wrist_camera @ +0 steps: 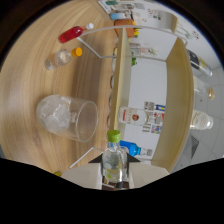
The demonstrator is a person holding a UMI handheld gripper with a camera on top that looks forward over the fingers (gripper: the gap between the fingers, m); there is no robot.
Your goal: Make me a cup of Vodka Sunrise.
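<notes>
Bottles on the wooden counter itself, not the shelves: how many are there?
2, standing side by side beyond the ice-filled glass: a red bottle and a clear orange-capped bottle. The gripper holds another, green-capped bottle; more may be hidden.

Gripper [115,176]: mine, held in one hand; the view looks forward along its two fingers.
Fingers [82,176]: pale, wide pads, one at each side, low in my view and partly lost in shadow below.
Jaws: closed in from both sides on a small clear bottle with a green cap [114,159], each pad pressing against its body.
Pose: the view is rolled to one side, so I carry the tool tilted.
Hand and arm: out of sight behind the camera.
</notes>
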